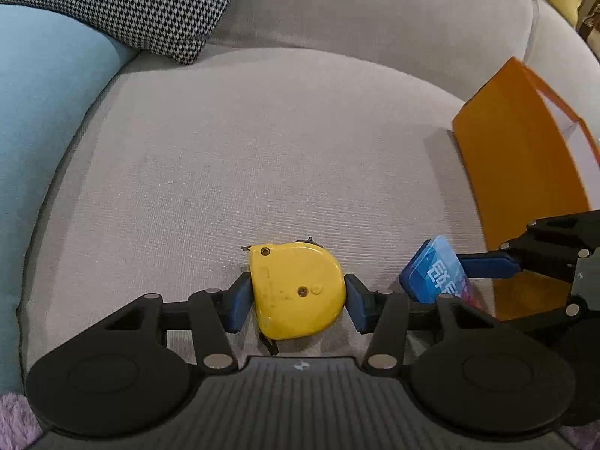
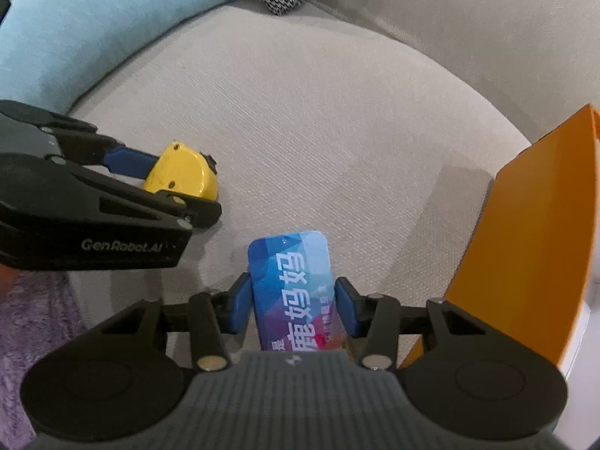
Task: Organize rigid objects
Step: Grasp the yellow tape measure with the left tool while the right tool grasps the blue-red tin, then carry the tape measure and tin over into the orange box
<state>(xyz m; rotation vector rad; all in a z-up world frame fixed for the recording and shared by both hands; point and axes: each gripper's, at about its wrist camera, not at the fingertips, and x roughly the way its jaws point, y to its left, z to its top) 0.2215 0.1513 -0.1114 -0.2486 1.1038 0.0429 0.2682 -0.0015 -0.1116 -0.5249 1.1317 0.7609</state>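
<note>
A yellow tape measure (image 1: 298, 290) sits between the blue pads of my left gripper (image 1: 298, 300), which is shut on it just above the grey sofa seat (image 1: 262, 157). The right wrist view shows the same tape measure (image 2: 183, 172) at the left, held by the left gripper (image 2: 161, 183). My right gripper (image 2: 294, 305) is shut on a blue flat box with white characters (image 2: 294, 292). That box (image 1: 437, 273) also appears at the right of the left wrist view, beside one of the right gripper's blue fingers (image 1: 487, 266).
An orange paper bag (image 1: 525, 172) stands open on the seat to the right, close to the right gripper; its wall (image 2: 536, 243) fills the right side. A houndstooth cushion (image 1: 131, 3) and a light blue cushion (image 1: 45, 112) lie at the back left. Purple fluffy fabric (image 2: 33, 330) lies below left.
</note>
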